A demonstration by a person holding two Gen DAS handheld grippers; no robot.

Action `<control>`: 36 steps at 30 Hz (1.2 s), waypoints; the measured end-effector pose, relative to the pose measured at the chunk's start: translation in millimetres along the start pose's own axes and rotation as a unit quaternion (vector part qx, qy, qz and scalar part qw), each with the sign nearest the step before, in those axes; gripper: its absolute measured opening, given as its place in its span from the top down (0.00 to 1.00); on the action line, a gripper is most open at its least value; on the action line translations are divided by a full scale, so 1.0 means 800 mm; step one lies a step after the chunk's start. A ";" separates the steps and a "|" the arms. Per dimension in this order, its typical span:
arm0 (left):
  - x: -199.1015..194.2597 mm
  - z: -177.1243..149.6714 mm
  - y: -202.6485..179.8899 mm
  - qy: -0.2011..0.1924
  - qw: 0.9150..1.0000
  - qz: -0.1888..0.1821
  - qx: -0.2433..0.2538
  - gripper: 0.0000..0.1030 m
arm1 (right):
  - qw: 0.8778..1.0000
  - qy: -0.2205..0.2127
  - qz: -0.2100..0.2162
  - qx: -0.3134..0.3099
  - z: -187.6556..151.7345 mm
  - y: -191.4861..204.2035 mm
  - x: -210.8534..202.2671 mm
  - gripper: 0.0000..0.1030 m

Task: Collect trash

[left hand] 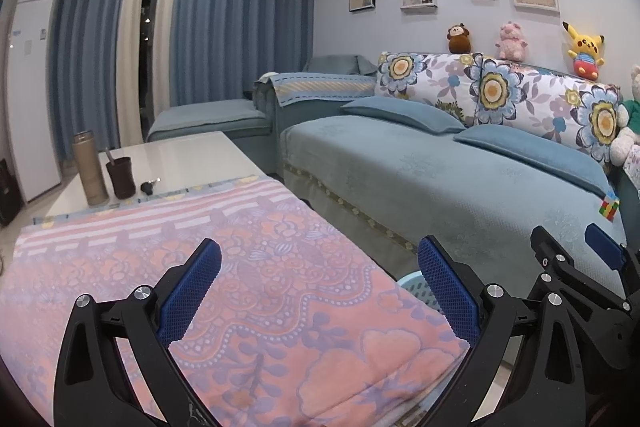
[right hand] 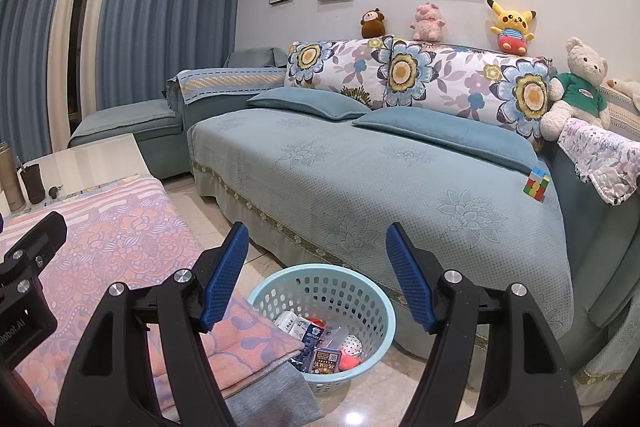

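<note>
A light blue plastic basket (right hand: 385, 311) stands on the floor between the table and the sofa. It holds trash (right hand: 320, 345): small boxes, wrappers and something red. My right gripper (right hand: 317, 273) hangs above the basket, open, with nothing between its blue pads. My left gripper (left hand: 320, 287) is open over the pink flowered blanket (left hand: 248, 267) on the table, also holding nothing. In the left wrist view only a sliver of the basket (left hand: 412, 281) shows past the blanket's edge, and my right gripper (left hand: 576, 247) appears at the right.
Beyond the blanket the white coffee table (left hand: 192, 155) carries a tall thermos (left hand: 90, 171), a dark cup (left hand: 120, 177) and keys (left hand: 149, 186). A blue sofa (right hand: 340, 179) runs along the wall, with a colour cube (right hand: 537, 185) on its seat and plush toys above.
</note>
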State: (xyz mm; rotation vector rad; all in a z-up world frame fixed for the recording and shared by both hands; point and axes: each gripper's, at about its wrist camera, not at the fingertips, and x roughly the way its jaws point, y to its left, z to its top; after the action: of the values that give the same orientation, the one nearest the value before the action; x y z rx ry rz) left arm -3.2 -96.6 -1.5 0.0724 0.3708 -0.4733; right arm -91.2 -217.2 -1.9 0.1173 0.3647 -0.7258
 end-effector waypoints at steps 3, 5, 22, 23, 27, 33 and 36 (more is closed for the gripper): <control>0.002 0.000 0.004 0.001 1.000 -0.002 -0.002 0.07 | 1.000 0.001 0.001 0.001 0.000 0.001 0.000 0.35; 0.001 0.000 0.002 0.001 1.000 -0.002 -0.002 0.07 | 1.000 0.003 0.002 0.001 -0.001 0.002 0.002 0.35; -0.003 0.004 0.000 -0.002 1.000 -0.003 -0.006 0.07 | 1.000 0.002 0.005 -0.005 -0.001 0.010 0.001 0.35; -0.004 0.005 -0.001 -0.002 1.000 -0.003 -0.006 0.07 | 1.000 0.002 0.005 -0.005 -0.001 0.011 0.000 0.35; -0.005 0.005 -0.001 -0.003 1.000 -0.002 -0.007 0.07 | 1.000 0.002 0.007 -0.006 -0.001 0.013 -0.001 0.35; -0.007 0.008 -0.002 -0.005 1.000 -0.001 -0.011 0.07 | 1.000 0.002 0.008 -0.008 -0.002 0.013 -0.002 0.35; -0.008 0.008 -0.002 -0.005 1.000 0.002 -0.013 0.07 | 1.000 0.001 0.009 -0.010 -0.002 0.015 -0.002 0.35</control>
State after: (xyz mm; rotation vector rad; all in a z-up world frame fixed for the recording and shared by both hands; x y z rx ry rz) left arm -6.9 -95.9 7.0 0.0463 0.3666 -0.4649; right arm -84.7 -207.0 -2.9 0.1035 0.3729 -0.7049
